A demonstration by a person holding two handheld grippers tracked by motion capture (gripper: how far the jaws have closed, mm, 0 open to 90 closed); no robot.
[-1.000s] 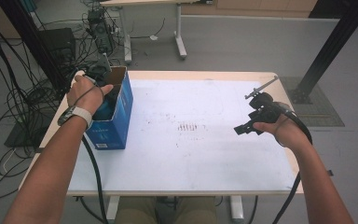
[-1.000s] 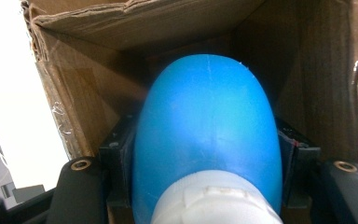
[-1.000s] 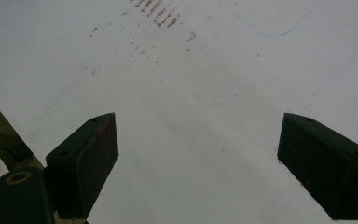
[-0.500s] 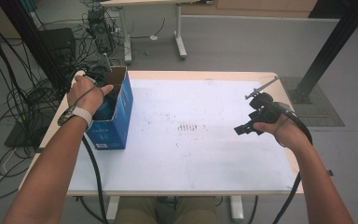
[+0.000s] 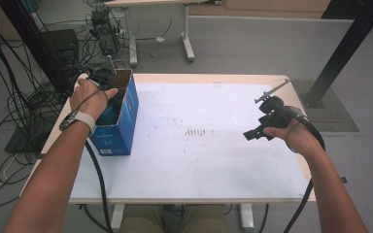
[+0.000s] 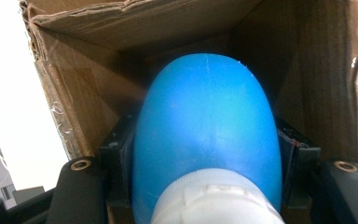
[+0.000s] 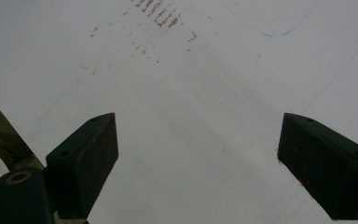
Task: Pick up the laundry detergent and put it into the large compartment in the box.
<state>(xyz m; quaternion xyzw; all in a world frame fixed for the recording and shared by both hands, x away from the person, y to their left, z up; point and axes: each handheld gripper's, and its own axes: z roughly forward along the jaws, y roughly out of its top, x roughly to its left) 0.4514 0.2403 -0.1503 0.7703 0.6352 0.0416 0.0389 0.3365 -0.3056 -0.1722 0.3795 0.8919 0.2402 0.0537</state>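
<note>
The left gripper (image 5: pixel 108 92) reaches down into the open top of a blue cardboard box (image 5: pixel 119 127) that stands at the left edge of the worktop (image 5: pixel 199 160), toward its far left corner, and its fingers (image 6: pixel 116 156) are clamped on a blue bottle with a white cap (image 6: pixel 207 140) — the rounded blue body sits squeezed between the two black pads, cap end toward the camera, with the brown inner walls of the box all round it. Held that way, base first, the bottle looks to be either going into the box or about to be lifted out; which one I cannot tell. The right gripper (image 5: pixel 252 134) hangs above the right part of the worktop, near its right edge, fingers (image 7: pixel 86 156) spread wide with nothing between them — apparently just waiting clear of the box. There is pale print on the box's near face, too small to read; the worktop carries faint reddish smudges (image 5: pixel 196 132) near its middle.
</note>
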